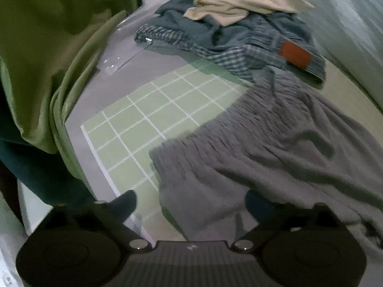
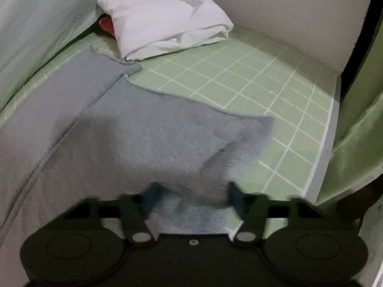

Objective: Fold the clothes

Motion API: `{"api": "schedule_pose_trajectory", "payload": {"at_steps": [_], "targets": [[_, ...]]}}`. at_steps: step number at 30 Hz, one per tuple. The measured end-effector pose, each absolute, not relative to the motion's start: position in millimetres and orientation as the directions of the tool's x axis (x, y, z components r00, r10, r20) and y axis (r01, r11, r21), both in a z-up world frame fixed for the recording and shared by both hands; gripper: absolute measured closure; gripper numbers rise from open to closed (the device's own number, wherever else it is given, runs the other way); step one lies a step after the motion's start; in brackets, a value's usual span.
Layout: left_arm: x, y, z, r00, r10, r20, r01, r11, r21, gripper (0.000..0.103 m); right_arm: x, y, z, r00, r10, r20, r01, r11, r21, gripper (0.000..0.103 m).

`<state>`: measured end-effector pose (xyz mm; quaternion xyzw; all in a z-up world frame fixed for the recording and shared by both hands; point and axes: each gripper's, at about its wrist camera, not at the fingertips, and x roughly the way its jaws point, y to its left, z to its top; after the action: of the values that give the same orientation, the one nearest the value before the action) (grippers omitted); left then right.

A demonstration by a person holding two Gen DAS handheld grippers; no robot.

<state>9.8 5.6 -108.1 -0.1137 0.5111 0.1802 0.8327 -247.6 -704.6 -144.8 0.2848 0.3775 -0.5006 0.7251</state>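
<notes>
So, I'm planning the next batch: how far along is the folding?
Done: one folded white garment sits at the mat's far end. In hand: the grey garment lies spread, both the left gripper and the right gripper open over it. Left: a pile with a striped piece and a beige piece.

A green gridded mat [image 2: 251, 76] covers the tabletop, green curtain [image 1: 47, 47] hanging just off its edge, pale wall panel [image 2: 287, 19] standing upright along its far side.
</notes>
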Motion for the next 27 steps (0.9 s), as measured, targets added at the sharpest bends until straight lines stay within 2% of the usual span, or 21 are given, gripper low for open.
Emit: {"api": "schedule_pose_trajectory", "payload": {"at_steps": [1,2,3,4,5,6,7,11,17,19,22,27], "targets": [[13.1,9.2,-110.9,0.407,0.177,-0.896,-0.414,0.910,-0.007,0.024,-247.3,-705.4,-143.5,0.221,-0.504,-0.835,0.942,0.332,0.049,0.090],[16.3,12.8,-113.7,0.401,0.171,-0.900,-0.411,0.912,-0.010,0.031,-247.4,-705.6,-142.7,0.229,-0.498,-0.836,0.944,0.324,0.065,0.096],[19.3,15.8,-116.6,0.396,0.163,-0.904,-0.407,0.913,-0.013,0.036,-247.7,-705.7,-142.0,0.237,-0.493,-0.837,0.946,0.315,0.082,0.099],[21.2,17.9,-119.6,0.392,0.151,-0.907,-0.403,0.915,-0.022,0.049,-248.1,-703.7,-138.7,0.247,-0.504,-0.828,0.944,0.318,0.087,0.101],[21.7,19.6,-121.9,0.394,0.137,-0.909,-0.400,0.916,-0.035,0.070,-248.4,-701.2,-134.6,0.257,-0.519,-0.815,0.941,0.325,0.090,0.101],[21.0,21.2,-123.0,0.402,0.125,-0.907,-0.397,0.916,-0.049,0.087,-248.7,-698.7,-130.5,0.268,-0.534,-0.802,0.939,0.332,0.092,0.101],[19.9,22.2,-122.9,0.416,0.131,-0.900,-0.399,0.916,-0.051,0.095,-249.1,-696.2,-126.4,0.278,-0.549,-0.788,0.936,0.339,0.094,0.101],[13.5,30.3,-106.2,0.489,0.136,-0.862,-0.396,0.915,-0.080,0.098,-265.0,-689.9,-90.1,0.319,-0.624,-0.713,0.938,0.313,0.145,0.102],[-3.0,35.4,-36.9,0.624,0.146,-0.768,-0.368,0.922,-0.124,0.099,-298.4,-686.6,-26.1,0.384,-0.712,-0.588,0.923,0.286,0.256,0.102],[-1.5,35.2,-42.9,0.620,0.183,-0.763,-0.380,0.921,-0.088,0.099,-294.9,-689.8,-31.6,0.349,-0.729,-0.589,0.936,0.307,0.175,0.102],[-3.4,39.9,-49.4,0.591,0.179,-0.786,-0.423,0.899,-0.114,0.099,-303.5,-703.8,-46.4,0.346,-0.697,-0.628,0.938,0.246,0.243,0.102],[-5.6,37.0,-34.9,0.615,0.180,-0.767,-0.432,0.891,-0.138,0.100,-306.4,-706.4,-36.7,0.398,-0.696,-0.598,0.914,0.239,0.329,0.102]]}}
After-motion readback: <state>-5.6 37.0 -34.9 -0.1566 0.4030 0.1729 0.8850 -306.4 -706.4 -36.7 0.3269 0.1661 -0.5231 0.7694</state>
